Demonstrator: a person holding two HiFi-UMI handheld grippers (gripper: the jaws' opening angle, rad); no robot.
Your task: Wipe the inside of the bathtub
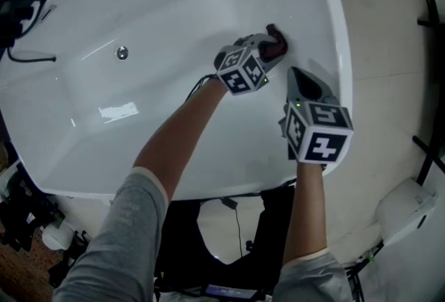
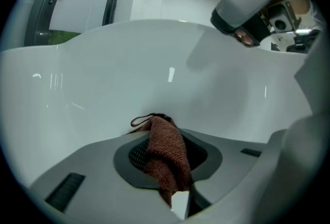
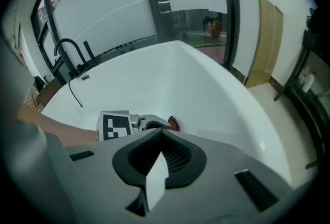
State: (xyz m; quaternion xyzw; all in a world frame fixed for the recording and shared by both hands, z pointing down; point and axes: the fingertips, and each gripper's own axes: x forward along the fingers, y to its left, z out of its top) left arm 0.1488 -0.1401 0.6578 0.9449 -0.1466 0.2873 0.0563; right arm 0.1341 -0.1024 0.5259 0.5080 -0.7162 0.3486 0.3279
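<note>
A white bathtub fills the head view. My left gripper is shut on a reddish-brown cloth and presses it against the tub's inner right wall. In the left gripper view the cloth hangs out from between the jaws against the white wall. My right gripper is shut with nothing in it, held over the tub's right rim just behind the left one. The right gripper view shows the left gripper and a bit of cloth ahead.
A round drain fitting sits on the tub's far slope, and a pale patch lies on its floor. A dark tap and hose stand at the tub's far end. Tiled floor lies right of the rim.
</note>
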